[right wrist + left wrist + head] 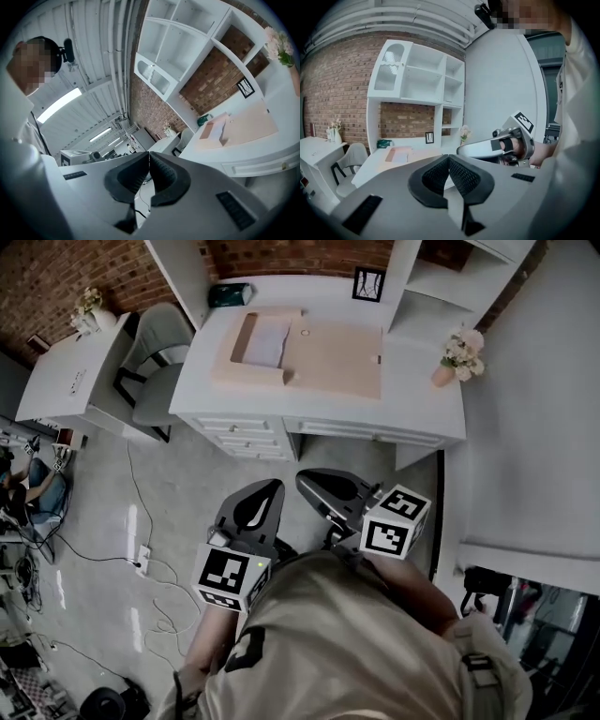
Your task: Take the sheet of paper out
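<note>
Holding both tools shut and empty, well short of the table.
Our left tool [448,159] has its pads pressed together on nothing, and our right tool [149,157] is the same. From the head view we see the sheet of paper [268,339] lying inside the open tan box [328,362] on the white table [422,411], well apart from both tools. Only the left gripper view shows our hand [511,146] gripping the right tool.
</note>
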Tool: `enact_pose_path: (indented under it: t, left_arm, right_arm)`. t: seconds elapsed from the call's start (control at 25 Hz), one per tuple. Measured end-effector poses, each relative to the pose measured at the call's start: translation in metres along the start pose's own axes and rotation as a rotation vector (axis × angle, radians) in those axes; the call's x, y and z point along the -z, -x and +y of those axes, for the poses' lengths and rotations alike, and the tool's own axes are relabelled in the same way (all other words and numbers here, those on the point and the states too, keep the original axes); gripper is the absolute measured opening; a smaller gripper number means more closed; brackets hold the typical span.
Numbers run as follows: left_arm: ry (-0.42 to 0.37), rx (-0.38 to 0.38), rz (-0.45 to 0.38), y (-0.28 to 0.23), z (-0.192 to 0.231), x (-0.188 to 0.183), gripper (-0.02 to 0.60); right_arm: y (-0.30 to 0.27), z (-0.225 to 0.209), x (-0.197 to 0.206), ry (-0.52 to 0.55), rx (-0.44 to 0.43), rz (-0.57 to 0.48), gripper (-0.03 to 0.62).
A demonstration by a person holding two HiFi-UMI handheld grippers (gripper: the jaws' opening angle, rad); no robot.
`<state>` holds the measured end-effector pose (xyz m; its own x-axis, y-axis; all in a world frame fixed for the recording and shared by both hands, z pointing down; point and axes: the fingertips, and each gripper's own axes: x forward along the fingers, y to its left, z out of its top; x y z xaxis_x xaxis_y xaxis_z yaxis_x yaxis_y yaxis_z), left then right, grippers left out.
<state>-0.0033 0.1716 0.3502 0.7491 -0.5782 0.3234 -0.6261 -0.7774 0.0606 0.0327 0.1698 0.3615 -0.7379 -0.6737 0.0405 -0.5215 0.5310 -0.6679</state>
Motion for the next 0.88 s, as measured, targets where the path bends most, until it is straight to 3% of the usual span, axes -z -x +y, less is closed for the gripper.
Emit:
enact_pose_path:
  t: [0.36,0.56,0.88]
  left_arm:
    - [0.006,0.010,0.013,-0.049,-0.032,-0.006,0.017]
    - [-0.019,0.009,0.019,-0.067,-0.046,-0.017,0.017]
    - [-0.036,-0.023,0.050,-0.082,-0.064,-0.019,0.018]
  right_arm:
    - [0.011,-0.051,-0.044,0.063,0.003,0.125,0.028]
    - [0.024,-0.061,-0.046,0.067,-0.016,0.170,0.028]
    - [0.046,-0.075,-0.050,0.041,-0.051,0.160,0.028]
